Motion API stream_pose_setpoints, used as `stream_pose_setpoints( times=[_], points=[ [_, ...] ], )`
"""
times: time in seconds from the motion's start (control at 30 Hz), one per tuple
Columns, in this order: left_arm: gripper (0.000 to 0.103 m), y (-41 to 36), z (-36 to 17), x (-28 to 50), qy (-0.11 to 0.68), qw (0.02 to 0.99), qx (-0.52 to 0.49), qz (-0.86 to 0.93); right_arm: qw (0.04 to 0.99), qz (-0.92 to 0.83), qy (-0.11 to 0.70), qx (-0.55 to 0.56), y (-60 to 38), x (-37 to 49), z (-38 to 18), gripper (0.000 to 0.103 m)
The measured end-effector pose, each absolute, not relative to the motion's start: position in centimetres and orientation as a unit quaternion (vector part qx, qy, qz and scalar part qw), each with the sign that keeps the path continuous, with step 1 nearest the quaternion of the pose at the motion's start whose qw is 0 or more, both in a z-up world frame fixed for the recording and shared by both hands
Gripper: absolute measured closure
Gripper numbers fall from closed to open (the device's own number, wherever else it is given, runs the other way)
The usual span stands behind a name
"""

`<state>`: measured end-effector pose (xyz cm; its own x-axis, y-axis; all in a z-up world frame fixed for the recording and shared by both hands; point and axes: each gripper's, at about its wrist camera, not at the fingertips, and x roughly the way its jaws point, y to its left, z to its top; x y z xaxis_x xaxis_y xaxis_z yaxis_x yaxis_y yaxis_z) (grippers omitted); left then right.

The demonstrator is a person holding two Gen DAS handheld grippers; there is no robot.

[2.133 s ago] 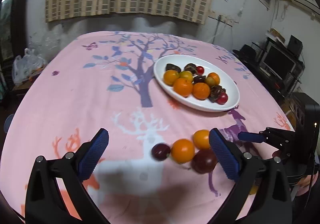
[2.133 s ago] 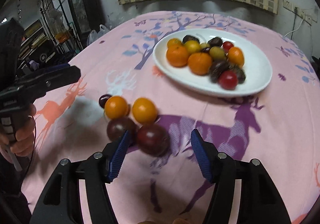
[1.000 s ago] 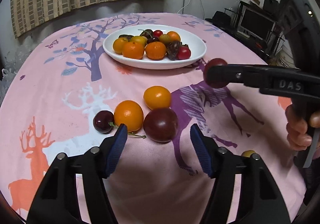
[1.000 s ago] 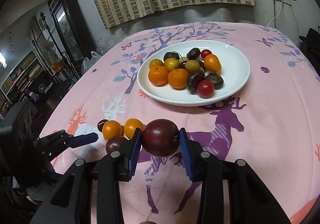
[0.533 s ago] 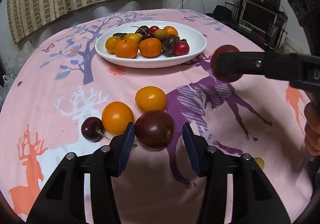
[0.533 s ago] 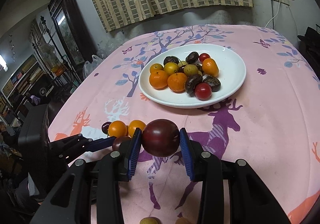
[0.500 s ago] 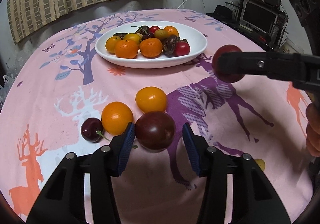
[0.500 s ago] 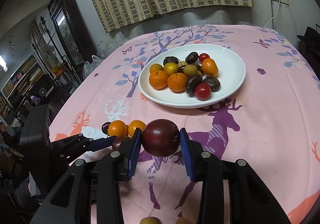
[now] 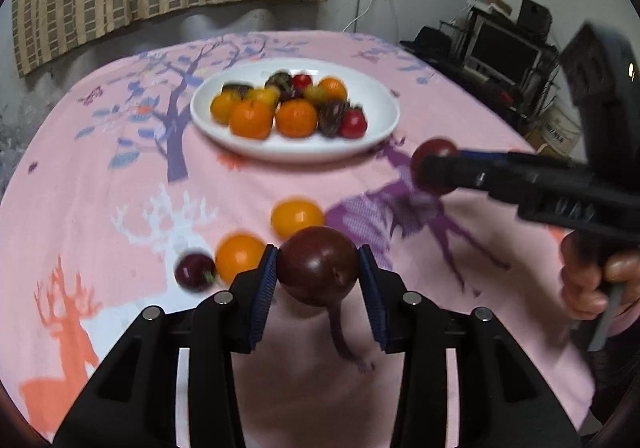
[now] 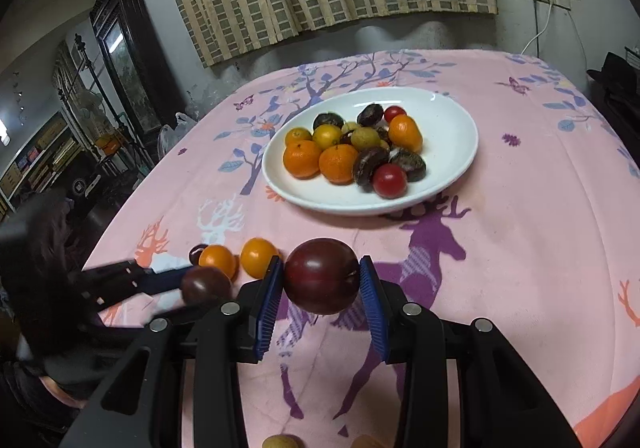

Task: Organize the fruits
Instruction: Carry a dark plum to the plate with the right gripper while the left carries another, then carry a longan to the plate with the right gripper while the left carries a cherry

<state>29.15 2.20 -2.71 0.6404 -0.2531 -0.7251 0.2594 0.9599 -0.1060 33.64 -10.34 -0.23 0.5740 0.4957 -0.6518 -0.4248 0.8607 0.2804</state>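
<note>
My left gripper (image 9: 318, 268) is shut on a dark plum (image 9: 318, 264) and holds it above the pink cloth. My right gripper (image 10: 321, 278) is shut on a second dark plum (image 10: 321, 275), also lifted; it shows at the right of the left wrist view (image 9: 436, 163). A white plate (image 9: 376, 129) of oranges, cherries and dark fruit sits at the far middle of the table. Two oranges (image 9: 297, 216) (image 9: 239, 256) and a dark cherry (image 9: 195, 271) lie on the cloth just ahead of the left gripper.
The round table carries a pink cloth (image 10: 520, 248) with tree and deer prints. Two small yellowish fruits (image 10: 280, 440) lie near the table's front edge. A dark cabinet (image 10: 120, 47) stands at the left, a computer desk (image 9: 500, 47) at the right.
My left gripper closed on the plum that lay on the cloth and lifted it. My right gripper kept hold of its plum and moved little.
</note>
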Motion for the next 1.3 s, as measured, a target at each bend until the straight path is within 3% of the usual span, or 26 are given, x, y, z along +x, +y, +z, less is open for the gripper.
stream_pose_setpoints(
  times=[0.2, 0.5, 0.53, 0.57, 0.6, 0.63, 0.67, 1.0, 1.2, 1.3],
  points=[
    [0.063, 2.2, 1.7, 38.4, 0.366, 0.92, 0.0, -0.137, 0.912, 0.206, 0.349, 0.059, -10.9, 40.0, 0.9, 0.063],
    [0.063, 1.3, -1.8, 49.9, 0.403, 0.91, -0.015, -0.099, 0.922, 0.168, 0.348, 0.012, -9.1, 47.5, -1.2, 0.063],
    [0.062, 1.3, -2.1, 50.2, 0.41, 0.907, -0.016, -0.095, 0.922, 0.17, 0.347, 0.01, -9.0, 47.5, -1.3, 0.053],
    [0.052, 1.5, -2.2, 50.3, 0.412, 0.906, -0.022, -0.094, 0.922, 0.169, 0.347, 0.009, -9.0, 47.3, -1.2, 0.039],
    [0.043, 1.7, -2.0, 50.0, 0.409, 0.908, -0.027, -0.091, 0.925, 0.163, 0.343, 0.013, -9.2, 46.9, -1.1, 0.018],
    [0.027, 1.9, -1.7, 49.6, 0.401, 0.911, -0.027, -0.089, 0.926, 0.165, 0.34, 0.016, -9.1, 47.1, -1.0, 0.017],
    [0.018, 2.1, -0.9, 48.7, 0.384, 0.919, -0.021, -0.081, 0.925, 0.167, 0.341, 0.013, -9.0, 46.7, -0.8, 0.017],
    [0.008, 5.5, 3.2, 38.0, 0.348, 0.935, 0.001, -0.07, 0.919, 0.189, 0.345, -0.025, -8.7, 38.0, 1.4, 0.017],
    [0.008, 8.8, 0.6, 30.0, 0.366, 0.928, 0.001, -0.068, 0.89, 0.235, 0.379, -0.088, -8.5, 28.7, -1.1, 0.017],
    [0.008, 10.7, -1.8, 27.2, 0.379, 0.922, -0.017, -0.073, 0.876, 0.25, 0.394, -0.121, -7.9, 25.5, -2.5, 0.023]
  ],
)
